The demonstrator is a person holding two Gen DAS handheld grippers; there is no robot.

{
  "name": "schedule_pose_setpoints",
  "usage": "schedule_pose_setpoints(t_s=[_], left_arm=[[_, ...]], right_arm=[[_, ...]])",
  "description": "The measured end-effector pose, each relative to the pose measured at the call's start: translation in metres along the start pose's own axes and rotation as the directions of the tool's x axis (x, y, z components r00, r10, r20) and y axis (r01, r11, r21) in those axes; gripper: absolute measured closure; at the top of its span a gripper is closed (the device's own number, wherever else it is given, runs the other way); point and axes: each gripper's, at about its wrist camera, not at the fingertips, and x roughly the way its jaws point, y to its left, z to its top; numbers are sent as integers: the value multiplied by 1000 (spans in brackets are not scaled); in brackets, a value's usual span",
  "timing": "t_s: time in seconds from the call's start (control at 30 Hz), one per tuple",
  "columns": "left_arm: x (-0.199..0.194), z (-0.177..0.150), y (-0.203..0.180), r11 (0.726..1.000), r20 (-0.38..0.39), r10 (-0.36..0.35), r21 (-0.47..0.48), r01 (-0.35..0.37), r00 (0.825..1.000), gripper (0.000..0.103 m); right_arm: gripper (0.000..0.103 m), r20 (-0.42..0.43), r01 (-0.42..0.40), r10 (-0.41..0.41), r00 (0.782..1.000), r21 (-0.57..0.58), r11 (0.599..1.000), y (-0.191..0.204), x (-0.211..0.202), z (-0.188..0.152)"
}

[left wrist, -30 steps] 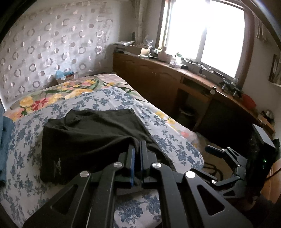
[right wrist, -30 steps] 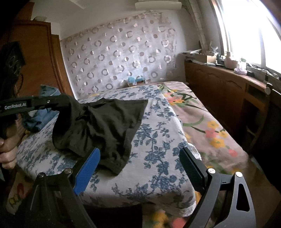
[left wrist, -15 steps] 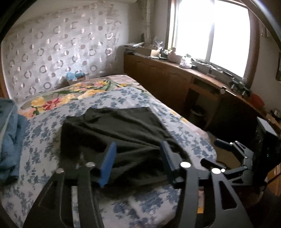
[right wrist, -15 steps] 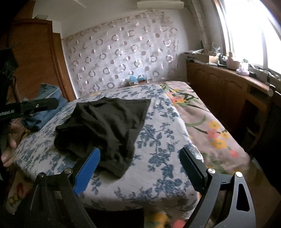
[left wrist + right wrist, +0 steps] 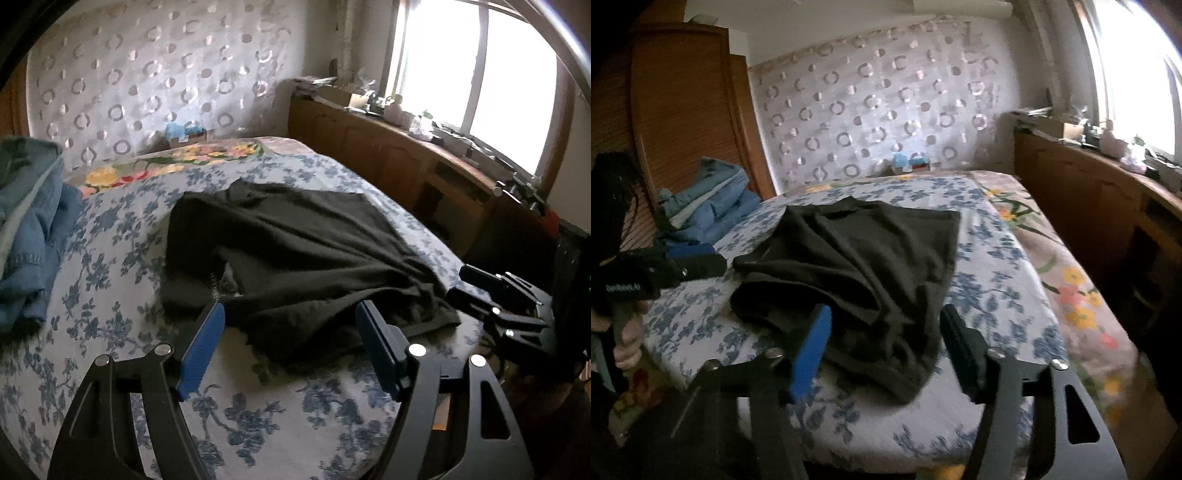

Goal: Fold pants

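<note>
Black pants (image 5: 303, 251) lie crumpled on the blue-flowered bedspread (image 5: 110, 280). My left gripper (image 5: 291, 308) hovers over their near edge. Its jaws are opening wide, and the blue pads (image 5: 201, 347) touch nothing, with cloth lying below the gap. In the right wrist view the pants (image 5: 871, 251) spread toward the headboard. My right gripper (image 5: 885, 314) is at their near hem, jaws closing, with fabric between the fingers but apart from the pads. Each gripper shows in the other's view: the right gripper (image 5: 491, 295) at the bed's right edge, the left gripper (image 5: 683, 266) at the left, held by a hand (image 5: 628, 332).
A pile of blue denim clothes (image 5: 26, 229) lies at the bed's left side, also seen as denim (image 5: 709, 210). A long wooden cabinet (image 5: 406, 162) with clutter runs under the window on the right. A wooden wardrobe (image 5: 683, 110) stands at left. A padded headboard wall (image 5: 879, 110) closes the far end.
My left gripper opened and let go of the pants, which dropped flat onto the bed, then sank closer to them. My right gripper's jaws narrowed and it moved in over the near hem.
</note>
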Motion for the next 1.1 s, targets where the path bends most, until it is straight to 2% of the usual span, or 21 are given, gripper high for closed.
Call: schedule_pose_setpoints(t_s=[0.1, 0.23, 0.47, 0.63, 0.77, 0.87, 0.93, 1.1], left_arm=[[6, -1, 4, 1000, -7, 23, 4, -23, 1000, 29], [16, -3, 6, 999, -27, 44, 7, -44, 999, 29], [36, -14, 5, 998, -105, 57, 33, -54, 993, 29], [43, -21, 6, 998, -136, 58, 24, -55, 989, 29], [43, -23, 8, 999, -129, 51, 12, -50, 990, 29], [43, -24, 7, 999, -125, 53, 15, -51, 991, 29], [42, -24, 7, 999, -123, 52, 13, -51, 991, 29], [21, -21, 7, 999, -54, 29, -15, -30, 998, 29]], right_arm=[[51, -18, -11, 10, 1000, -14, 1000, 2, 16, 6], [67, -53, -40, 39, 998, -23, 999, 3, 39, 13], [68, -105, -19, 16, 994, -24, 1000, 2, 65, 22], [68, -126, -24, 21, 992, -29, 999, 4, 68, 20], [71, -130, -40, 33, 991, -51, 998, 8, 69, 18], [81, -132, -49, 39, 990, -71, 996, 10, 71, 19], [93, -125, -45, 35, 992, -83, 996, 11, 70, 20], [98, -68, -62, 57, 996, -78, 995, 10, 55, 23]])
